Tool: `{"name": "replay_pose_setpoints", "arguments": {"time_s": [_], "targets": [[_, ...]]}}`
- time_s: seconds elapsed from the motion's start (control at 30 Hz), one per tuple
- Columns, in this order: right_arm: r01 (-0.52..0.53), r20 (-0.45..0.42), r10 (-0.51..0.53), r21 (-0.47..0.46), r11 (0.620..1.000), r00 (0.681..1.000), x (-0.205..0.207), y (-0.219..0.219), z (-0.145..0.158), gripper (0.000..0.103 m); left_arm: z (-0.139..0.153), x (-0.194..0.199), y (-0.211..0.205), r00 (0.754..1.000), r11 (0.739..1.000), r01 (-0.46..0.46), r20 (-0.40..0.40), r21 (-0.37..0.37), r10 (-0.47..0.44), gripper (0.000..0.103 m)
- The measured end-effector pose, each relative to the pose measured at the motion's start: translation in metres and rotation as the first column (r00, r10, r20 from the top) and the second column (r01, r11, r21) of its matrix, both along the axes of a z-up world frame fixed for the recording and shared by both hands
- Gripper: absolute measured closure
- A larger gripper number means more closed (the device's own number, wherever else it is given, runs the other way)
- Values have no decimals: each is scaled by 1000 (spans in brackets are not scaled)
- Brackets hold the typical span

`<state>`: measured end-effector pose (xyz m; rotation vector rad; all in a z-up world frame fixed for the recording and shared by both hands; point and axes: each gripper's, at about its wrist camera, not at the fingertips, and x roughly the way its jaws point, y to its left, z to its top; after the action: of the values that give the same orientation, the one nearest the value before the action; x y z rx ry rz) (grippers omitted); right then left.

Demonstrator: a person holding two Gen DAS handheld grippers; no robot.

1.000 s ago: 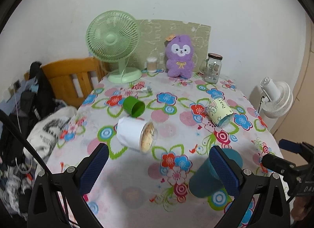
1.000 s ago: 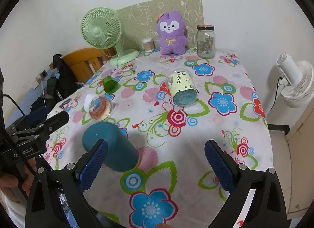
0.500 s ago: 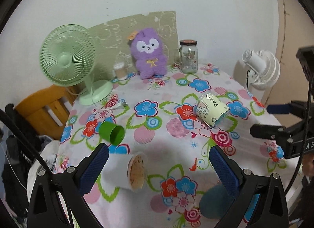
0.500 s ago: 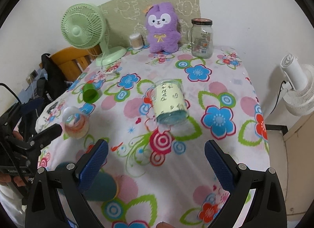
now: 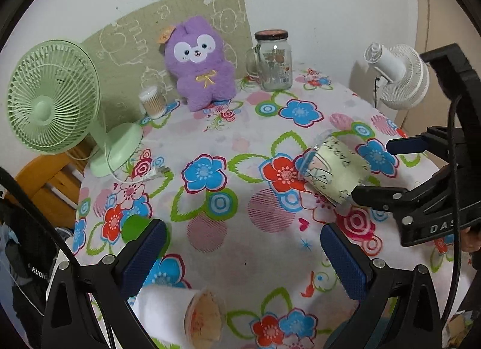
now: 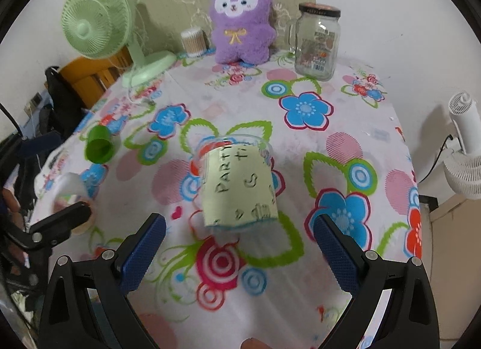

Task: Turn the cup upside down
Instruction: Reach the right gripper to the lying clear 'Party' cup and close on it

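A clear cup (image 6: 237, 186) with a pale yellow "PARTY" label is lying on its side on the flowered tablecloth (image 6: 315, 144), near the table's middle. Its open mouth is pointing toward the far wall and its base toward the right wrist camera.

The right gripper (image 6: 239, 254) is hovering just short of the cup's base, blue pads (image 6: 144, 254) spread wide, gripping nothing and not touching the cup. In the left wrist view the same cup (image 5: 333, 173) is sitting right of centre, with the right gripper's black frame (image 5: 427, 198) close beside it.

The left gripper (image 5: 243, 259) is also standing wide open and empty, over bare cloth.

Other items:
- 1 small green cup (image 6: 99, 146) is lying on its side toward the table's left edge.
- 1 white cup (image 5: 180, 313) with a brownish interior is lying on its side at the near edge.
- A purple plush toy (image 6: 240, 18), a lidded glass jar (image 6: 318, 42), a cotton-swab tub (image 6: 192, 38) and a green desk fan (image 6: 96, 18) are lining the far side.
- A white fan (image 6: 463, 153) is standing off the table to the right.
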<state>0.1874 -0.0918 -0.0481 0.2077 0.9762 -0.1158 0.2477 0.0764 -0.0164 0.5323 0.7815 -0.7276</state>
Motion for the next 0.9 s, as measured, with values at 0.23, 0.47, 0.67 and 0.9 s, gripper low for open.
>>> {"name": "replay_pose_setpoints", "arguments": {"time_s": [0.23, 0.47, 0.67, 0.9], "targets": [[-14, -24, 15, 26, 1000, 1000, 13, -7, -13, 3, -10, 6, -7, 1000, 1000, 0, -20, 22, 0, 0], [-37, -19, 38, 41, 998, 999, 17, -4, -14, 3, -9, 2, -11, 1000, 999, 10, -14, 35, -10, 0], [-39, -28, 40, 33, 999, 999, 25, -9, -30, 14, -8, 0, -12, 1000, 999, 1, -1, 47, -1, 0], [-72, -40, 75, 71, 995, 996, 28, -9, -42, 42, -8, 0, -7, 1000, 999, -13, -5, 45, 13, 0]]}}
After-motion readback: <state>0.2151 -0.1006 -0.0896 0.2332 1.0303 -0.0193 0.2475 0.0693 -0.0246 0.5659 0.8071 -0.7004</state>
